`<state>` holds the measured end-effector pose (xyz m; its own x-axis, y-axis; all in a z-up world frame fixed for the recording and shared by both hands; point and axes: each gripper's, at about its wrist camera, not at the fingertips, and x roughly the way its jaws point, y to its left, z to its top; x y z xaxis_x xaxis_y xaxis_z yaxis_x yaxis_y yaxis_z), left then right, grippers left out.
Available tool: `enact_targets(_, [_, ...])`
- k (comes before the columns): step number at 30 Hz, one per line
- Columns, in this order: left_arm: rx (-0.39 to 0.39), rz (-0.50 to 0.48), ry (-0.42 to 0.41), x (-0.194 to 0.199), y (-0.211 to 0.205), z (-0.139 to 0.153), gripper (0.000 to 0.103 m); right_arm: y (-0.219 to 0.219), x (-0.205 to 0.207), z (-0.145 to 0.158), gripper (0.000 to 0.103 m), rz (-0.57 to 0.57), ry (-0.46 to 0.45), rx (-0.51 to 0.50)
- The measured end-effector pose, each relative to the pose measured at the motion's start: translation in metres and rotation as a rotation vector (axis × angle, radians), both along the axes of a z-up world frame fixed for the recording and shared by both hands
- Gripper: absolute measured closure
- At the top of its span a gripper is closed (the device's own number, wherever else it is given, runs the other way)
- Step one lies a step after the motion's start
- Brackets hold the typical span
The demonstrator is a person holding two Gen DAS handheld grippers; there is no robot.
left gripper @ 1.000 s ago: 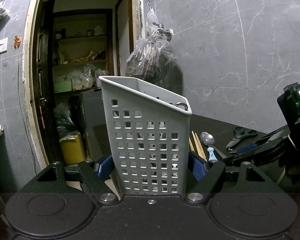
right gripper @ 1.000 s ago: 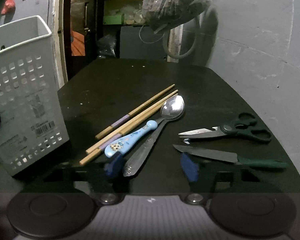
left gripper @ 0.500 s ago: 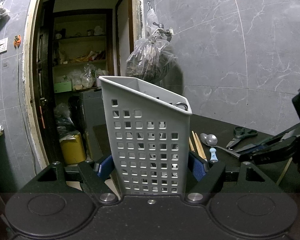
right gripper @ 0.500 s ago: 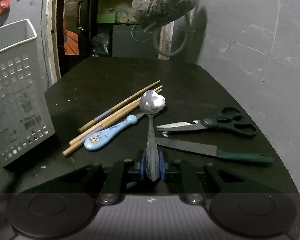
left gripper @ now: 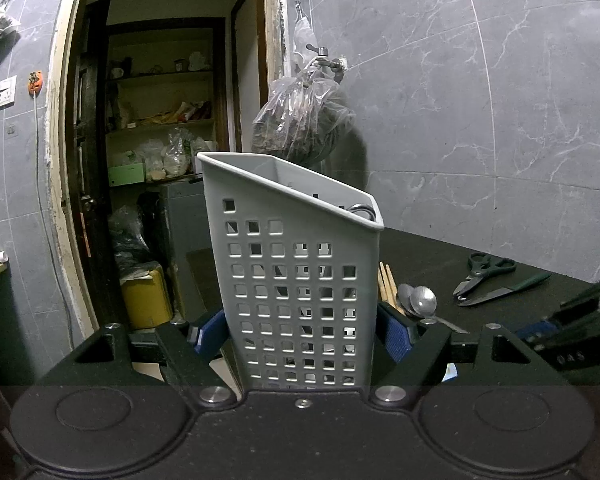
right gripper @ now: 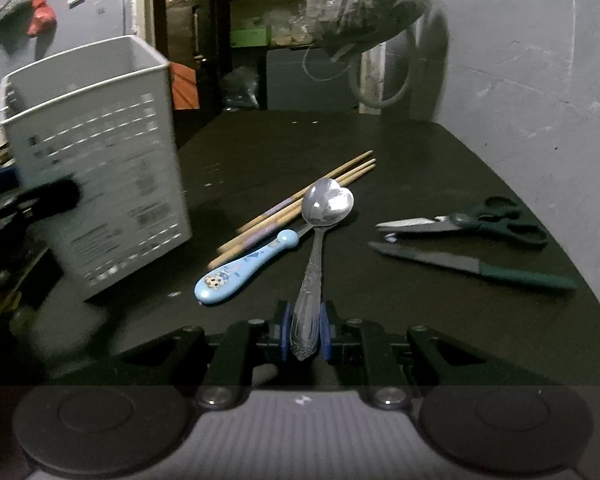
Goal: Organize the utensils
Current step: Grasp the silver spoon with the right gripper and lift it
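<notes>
Utensils remain mostly on the counter [right gripper: 400, 152]: right gripper [right gripper: 305, 334] jaws clamp a metal spoon [right gripper: 320, 232] at lower centre, left gripper [left gripper: 302, 332] jaws pinch the caddy [left gripper: 296, 280]; chopsticks [right gripper: 300, 204], scissors [right gripper: 472, 222], knife [right gripper: 472, 266] still wait.

In the right wrist view the dark surface [right gripper: 400, 152] lies bare across the middle and upper centre of the frame, between the chopsticks [right gripper: 300, 200] and the far edge, so there is open room there. At left the grey perforated basket [right gripper: 96, 168] stands tall and blocks that side, with the left gripper [right gripper: 28, 200] against it. Just left of centre the blue-handled utensil [right gripper: 246, 266] and chopsticks crowd the lane. At right the scissors [right gripper: 468, 224] and knife [right gripper: 472, 266] lie close together, a bare strip between them and the metal spoon [right gripper: 318, 240]. In the left wrist view the basket [left gripper: 296, 292] fills the gap between the fingers [left gripper: 394, 336].
</notes>
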<state>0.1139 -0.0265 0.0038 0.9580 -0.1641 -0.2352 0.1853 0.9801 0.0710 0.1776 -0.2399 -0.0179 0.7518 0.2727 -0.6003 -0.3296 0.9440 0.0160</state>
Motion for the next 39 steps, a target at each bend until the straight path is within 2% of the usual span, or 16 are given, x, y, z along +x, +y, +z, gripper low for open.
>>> enact_targets(5, [0.000, 0.001, 0.000, 0.000, 0.000, 0.000, 0.024, 0.008, -0.018, 0.001, 0.082, 0.061, 0.027, 0.042])
enact_targets(11, [0.001, 0.001, 0.001, 0.001, 0.002, -0.001, 0.024, 0.022, -0.028, 0.002, 0.074, 0.185, 0.055, 0.087])
enact_targets(14, [0.001, 0.001, 0.001, 0.001, 0.002, -0.001, 0.023, 0.024, -0.028, 0.005, 0.065, 0.198, 0.033, 0.088])
enact_targets(16, [0.001, 0.001, 0.001, 0.001, 0.002, -0.001, 0.024, 0.020, -0.024, 0.009, 0.052, 0.163, 0.004, 0.076])
enact_targets(21, [0.002, 0.001, 0.001, 0.001, 0.002, -0.001, 0.023, 0.013, -0.003, 0.013, 0.035, 0.062, -0.051, 0.020])
enact_targets(29, [0.002, 0.002, 0.001, 0.001, 0.002, -0.001, 0.023, 0.001, 0.047, 0.017, 0.032, -0.040, -0.059, -0.027])
enact_targets(39, [0.000, 0.001, 0.002, 0.001, 0.002, -0.001, 0.023, 0.032, 0.077, 0.004, 0.031, -0.004, -0.062, -0.113])
